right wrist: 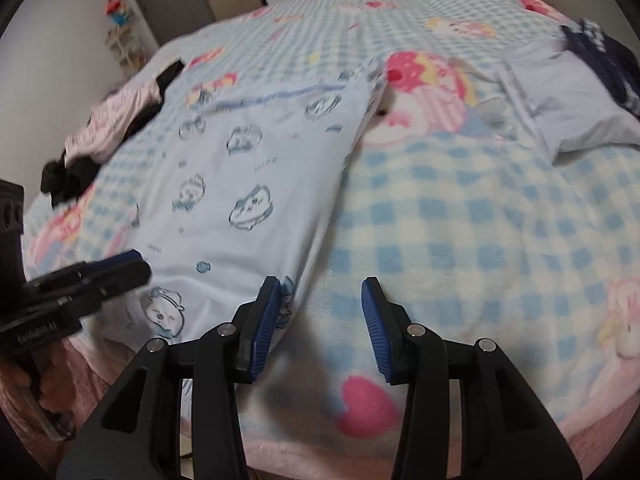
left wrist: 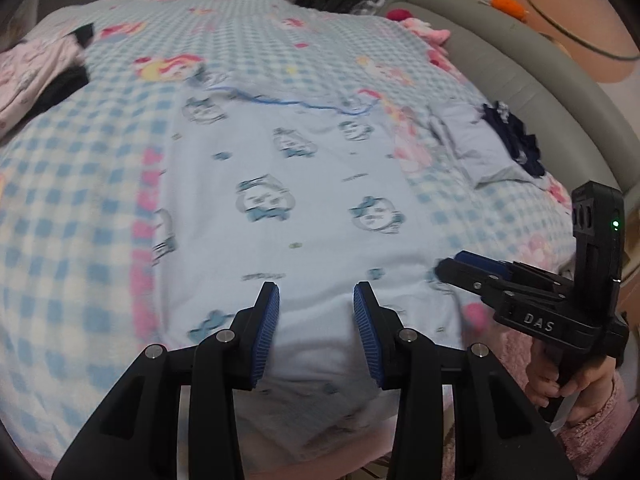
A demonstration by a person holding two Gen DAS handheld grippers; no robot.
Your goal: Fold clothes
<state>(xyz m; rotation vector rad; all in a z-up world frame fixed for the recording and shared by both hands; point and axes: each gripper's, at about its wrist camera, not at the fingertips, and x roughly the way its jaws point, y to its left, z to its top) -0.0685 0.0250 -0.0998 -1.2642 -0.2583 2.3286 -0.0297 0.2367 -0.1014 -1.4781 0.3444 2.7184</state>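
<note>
A light blue garment [left wrist: 288, 184] printed with cartoon faces lies flat on the checked blanket [left wrist: 72, 208], its near hem hanging over the bed's edge. My left gripper [left wrist: 316, 300] is open above that hem, the cloth showing between its blue pads without being pinched. In the right wrist view the same garment [right wrist: 240, 168] lies to the left. My right gripper [right wrist: 320, 296] is open at the garment's near right corner: its left fingertip [right wrist: 270, 292] is over the corner, and blanket [right wrist: 460, 240] shows between the pads. Each gripper appears in the other's view: right gripper [left wrist: 452, 266], left gripper [right wrist: 134, 266].
A pink garment [left wrist: 28, 76] and black clothes [right wrist: 68, 180] lie at the bed's far left. A folded pale cloth [left wrist: 476, 148] with a navy garment [left wrist: 516, 136] sits at the right, beside the grey headboard [left wrist: 520, 64]. A person's hand [left wrist: 560, 384] holds the right gripper.
</note>
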